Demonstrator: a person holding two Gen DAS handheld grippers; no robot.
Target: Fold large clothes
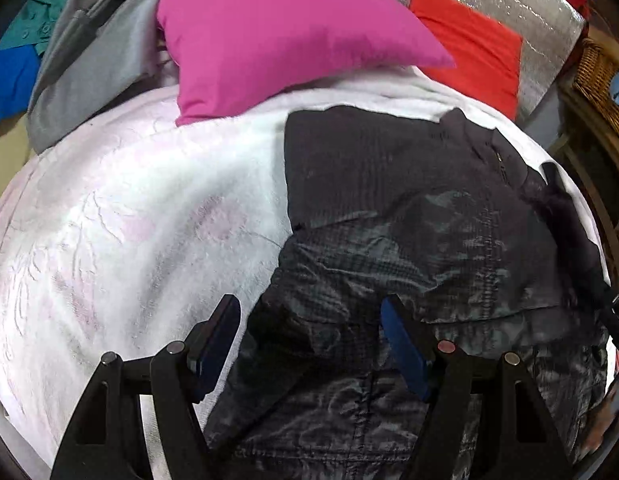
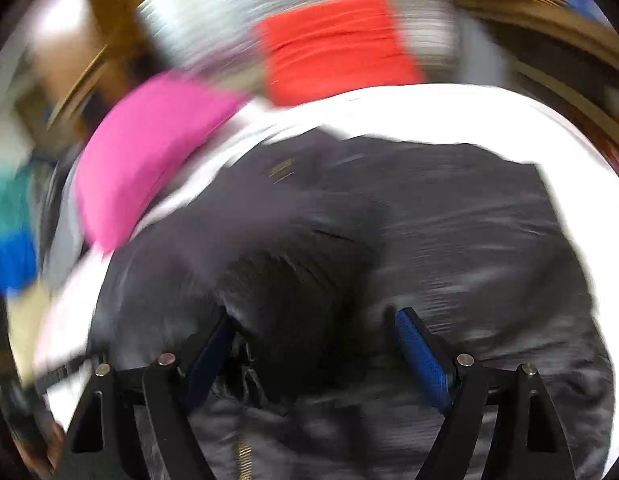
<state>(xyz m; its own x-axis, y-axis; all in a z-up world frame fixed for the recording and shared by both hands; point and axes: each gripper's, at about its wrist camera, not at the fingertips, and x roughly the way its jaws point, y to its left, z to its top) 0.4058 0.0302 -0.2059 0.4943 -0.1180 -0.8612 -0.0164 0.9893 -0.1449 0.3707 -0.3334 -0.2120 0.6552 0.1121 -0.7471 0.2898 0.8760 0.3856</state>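
A large dark grey jacket (image 1: 409, 216) lies spread on a white blanket (image 1: 141, 216), filling the right half of the left wrist view. My left gripper (image 1: 309, 312) is open just above the jacket's near left edge, holding nothing. The right wrist view is motion-blurred. There the jacket (image 2: 449, 220) fills the centre, and my right gripper (image 2: 309, 316) is open low over a bunched dark fold, with nothing between its blue pads (image 2: 421, 360).
A pink cushion (image 1: 277, 28) and a red cushion (image 1: 473, 48) lie at the blanket's far edge. Grey, teal and blue clothes (image 1: 89, 60) are piled at the far left. A wicker basket (image 1: 601, 80) stands at the far right.
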